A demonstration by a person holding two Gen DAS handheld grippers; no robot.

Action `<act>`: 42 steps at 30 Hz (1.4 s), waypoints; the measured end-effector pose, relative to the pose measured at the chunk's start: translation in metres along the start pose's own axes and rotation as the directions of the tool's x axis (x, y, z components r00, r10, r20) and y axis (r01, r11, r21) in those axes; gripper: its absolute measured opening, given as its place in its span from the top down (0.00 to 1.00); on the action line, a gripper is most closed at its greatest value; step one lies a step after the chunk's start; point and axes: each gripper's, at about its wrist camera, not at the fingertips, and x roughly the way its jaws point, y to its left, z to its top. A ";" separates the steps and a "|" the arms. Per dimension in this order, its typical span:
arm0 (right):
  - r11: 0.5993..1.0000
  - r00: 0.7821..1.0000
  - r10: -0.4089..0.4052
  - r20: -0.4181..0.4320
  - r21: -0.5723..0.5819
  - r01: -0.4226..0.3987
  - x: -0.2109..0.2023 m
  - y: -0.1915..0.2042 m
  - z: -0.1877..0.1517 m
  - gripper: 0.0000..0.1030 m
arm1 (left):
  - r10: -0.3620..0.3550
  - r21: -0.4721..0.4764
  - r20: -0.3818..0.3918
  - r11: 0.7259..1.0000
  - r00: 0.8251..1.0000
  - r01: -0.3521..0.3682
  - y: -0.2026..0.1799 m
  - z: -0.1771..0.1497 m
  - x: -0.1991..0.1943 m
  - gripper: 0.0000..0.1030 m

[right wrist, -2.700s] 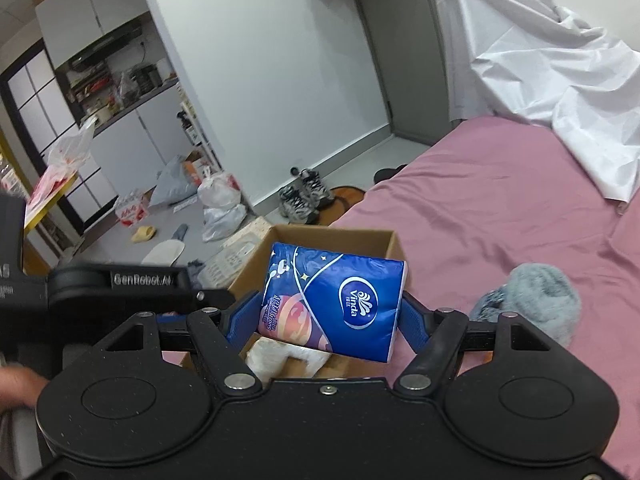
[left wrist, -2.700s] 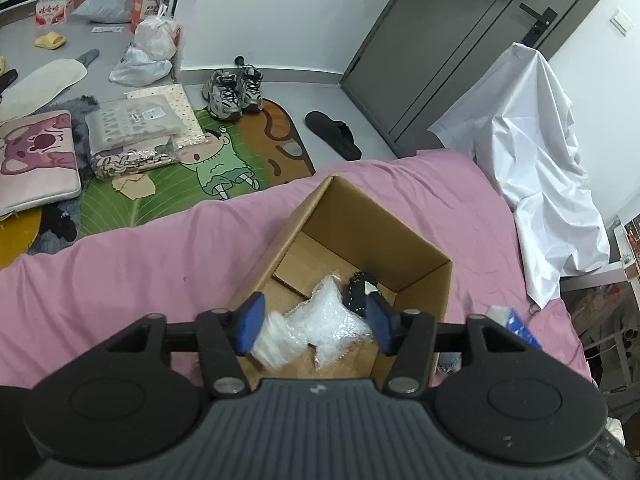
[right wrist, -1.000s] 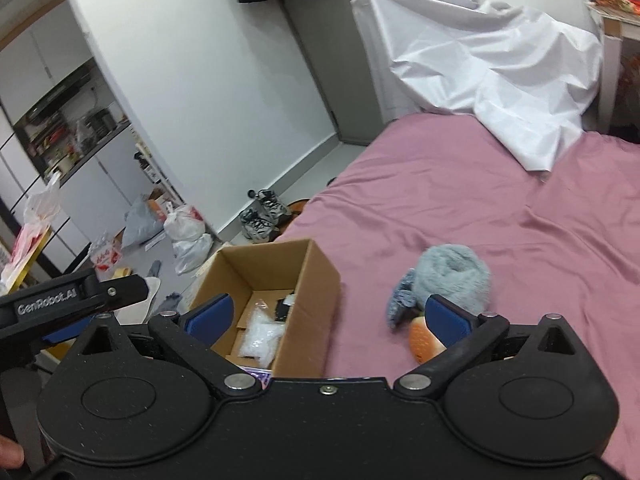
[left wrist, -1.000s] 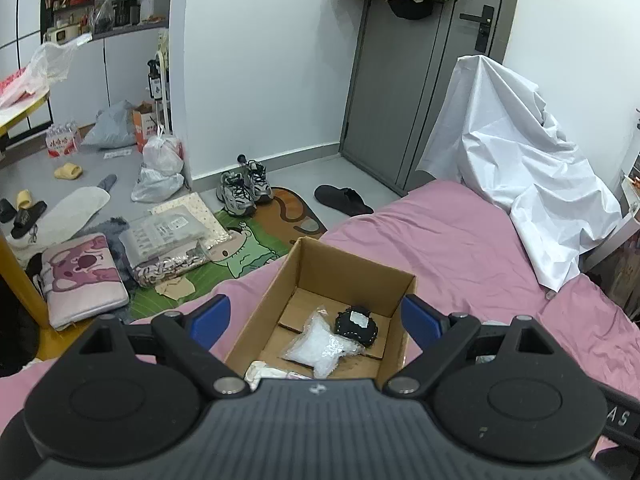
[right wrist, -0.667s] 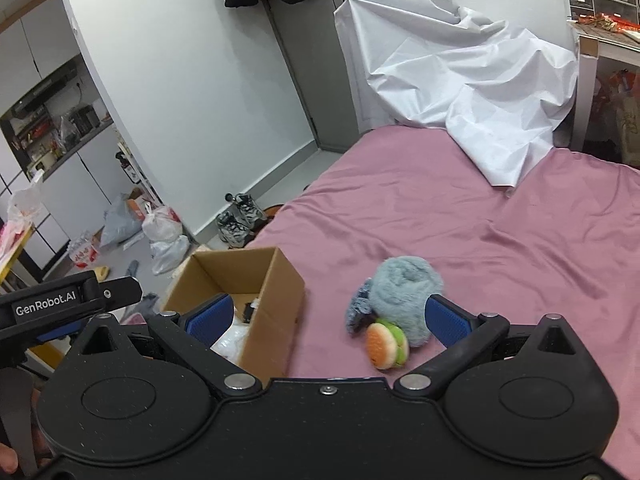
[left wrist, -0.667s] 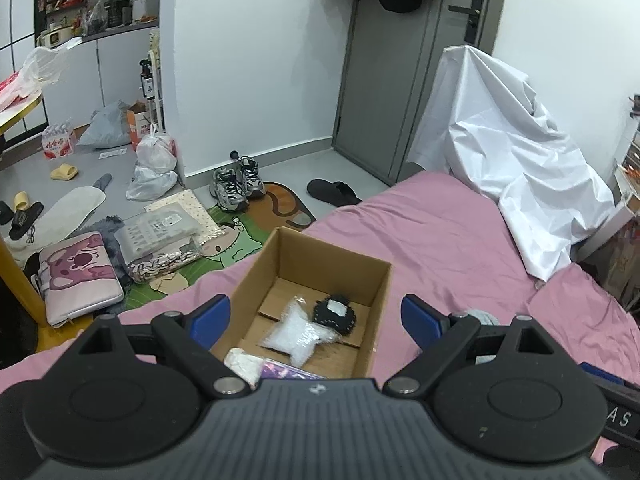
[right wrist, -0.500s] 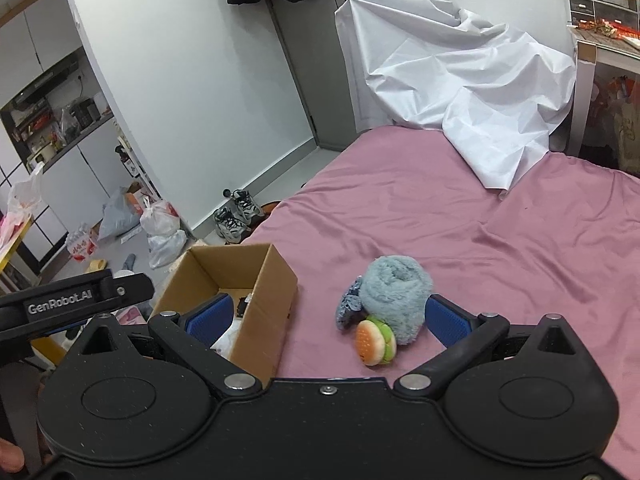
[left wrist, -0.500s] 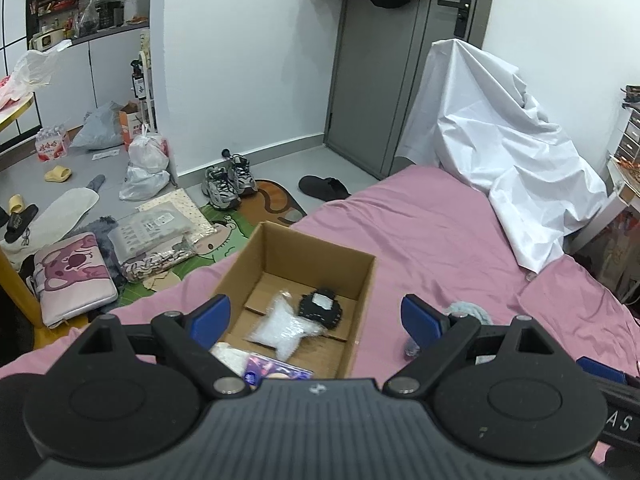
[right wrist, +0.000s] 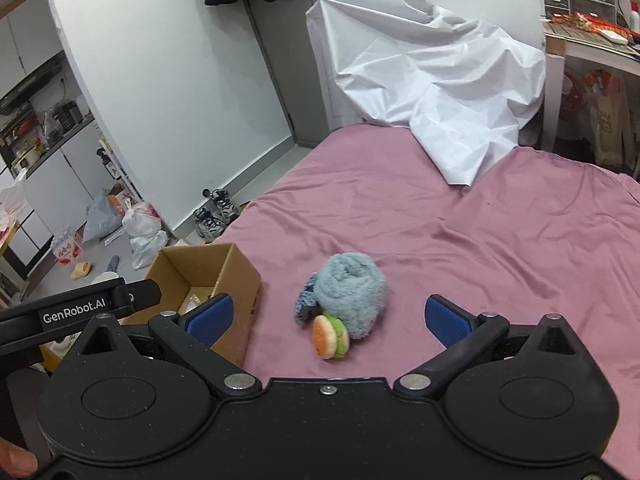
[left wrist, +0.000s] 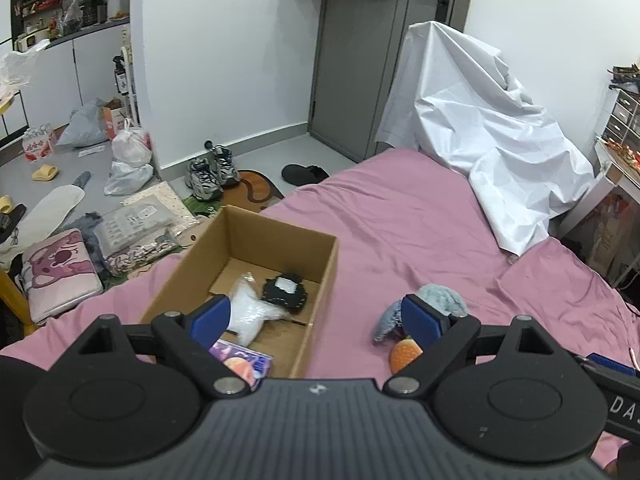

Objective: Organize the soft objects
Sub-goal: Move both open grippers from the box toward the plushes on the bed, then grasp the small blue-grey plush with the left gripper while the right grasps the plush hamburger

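Note:
An open cardboard box [left wrist: 324,264] sits on the pink bed [left wrist: 400,224]. Inside lie a clear plastic bag [left wrist: 250,312], a black pouch [left wrist: 285,292] and a blue tissue pack [left wrist: 244,362]. Right of the box lie a fluffy grey-blue roll [right wrist: 350,286] and a small burger plush [right wrist: 330,336], touching each other. My left gripper [left wrist: 316,316] is open and empty, above the box's right wall. My right gripper [right wrist: 326,318] is open and empty, with the roll and burger between its fingers and just ahead. The box also shows in the right wrist view [right wrist: 240,276].
A white sheet [left wrist: 480,136] drapes over furniture at the bed's far right. The floor on the left holds shoes [left wrist: 212,170], bags [left wrist: 128,160] and a pink cushion [left wrist: 56,272]. A grey door [left wrist: 360,60] stands behind. Shelves and a desk [right wrist: 592,40] are at the right.
Both grippers let go of their items into the box and opened. Both have since swung right; the roll and burger now sit centred before the right gripper.

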 end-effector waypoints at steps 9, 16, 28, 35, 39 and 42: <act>0.996 1.000 0.017 -0.017 0.086 -0.016 0.004 -0.037 0.003 0.00 | -0.005 0.047 -0.016 0.999 1.000 0.005 -0.029 -0.002 0.010 0.11; 0.983 0.999 0.004 -0.041 0.184 0.004 0.014 -0.065 0.006 0.00 | -0.008 0.064 -0.050 0.998 0.999 0.012 -0.047 -0.002 0.028 0.11; 0.959 0.997 -0.015 -0.079 0.281 0.036 0.032 -0.087 0.007 0.00 | -0.031 0.088 -0.136 0.995 0.990 0.043 -0.067 -0.012 0.066 0.11; 0.931 0.991 0.057 -0.122 0.365 -0.009 0.048 -0.097 0.002 0.00 | -0.041 0.084 -0.189 0.995 0.981 0.057 -0.070 -0.021 0.088 0.12; 0.919 0.985 0.099 -0.141 0.391 -0.037 0.058 -0.096 -0.002 0.01 | -0.042 0.086 -0.215 0.994 0.976 0.061 -0.071 -0.024 0.099 0.13; 0.914 0.979 0.117 -0.166 0.404 -0.040 0.068 -0.095 -0.005 0.01 | -0.038 0.096 -0.206 0.994 0.978 0.059 -0.069 -0.022 0.105 0.13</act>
